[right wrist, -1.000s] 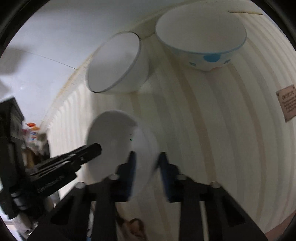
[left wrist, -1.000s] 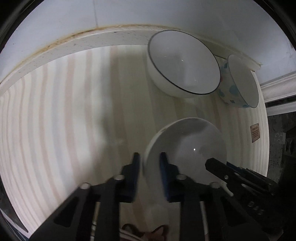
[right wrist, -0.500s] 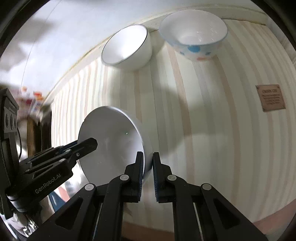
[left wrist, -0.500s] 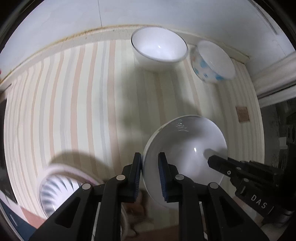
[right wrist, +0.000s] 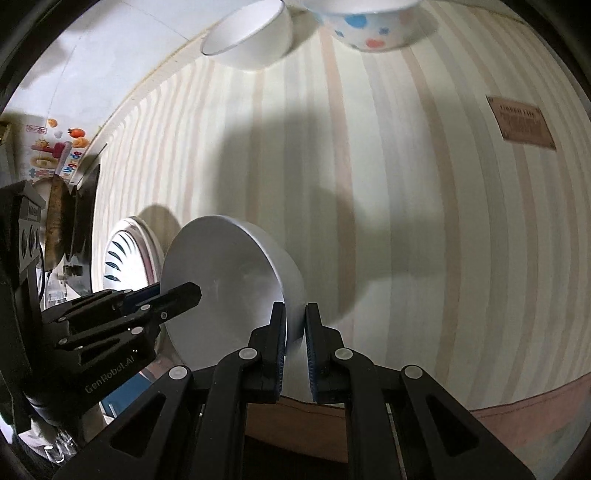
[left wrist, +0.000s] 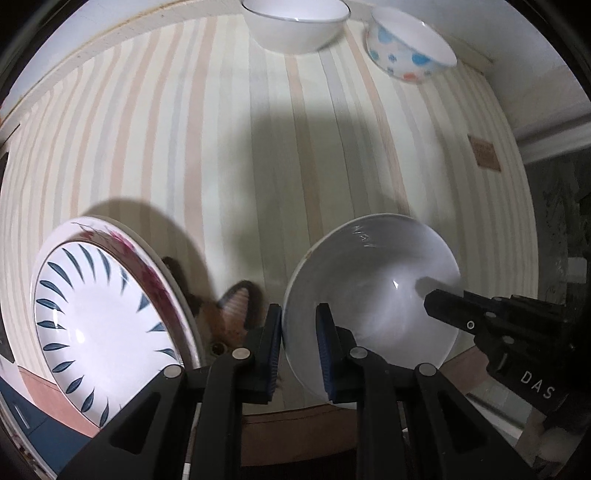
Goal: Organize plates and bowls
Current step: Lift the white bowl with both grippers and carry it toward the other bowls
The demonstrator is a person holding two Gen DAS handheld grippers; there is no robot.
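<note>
A plain white bowl (left wrist: 373,291) hangs above the striped table, held by both grippers on opposite rims. My left gripper (left wrist: 298,339) is shut on its near rim. My right gripper (right wrist: 294,332) is shut on the other rim of the same bowl (right wrist: 221,280). A stack of plates (left wrist: 99,325), the top one with blue leaf marks, lies at the front left and also shows in the right wrist view (right wrist: 125,254). A white bowl with a dark rim (left wrist: 295,26) and a blue-spotted bowl (left wrist: 410,48) stand at the back against the wall.
The striped tablecloth (left wrist: 236,155) covers the table. A brown label (left wrist: 484,152) lies on it at the right. A cat-face print (left wrist: 229,317) shows by the plates. A carton and clutter (right wrist: 55,147) stand off the table's left end.
Both grippers have pulled back toward the table's front edge with the white bowl. The two back bowls now look farther away, and the plate stack has come into view.
</note>
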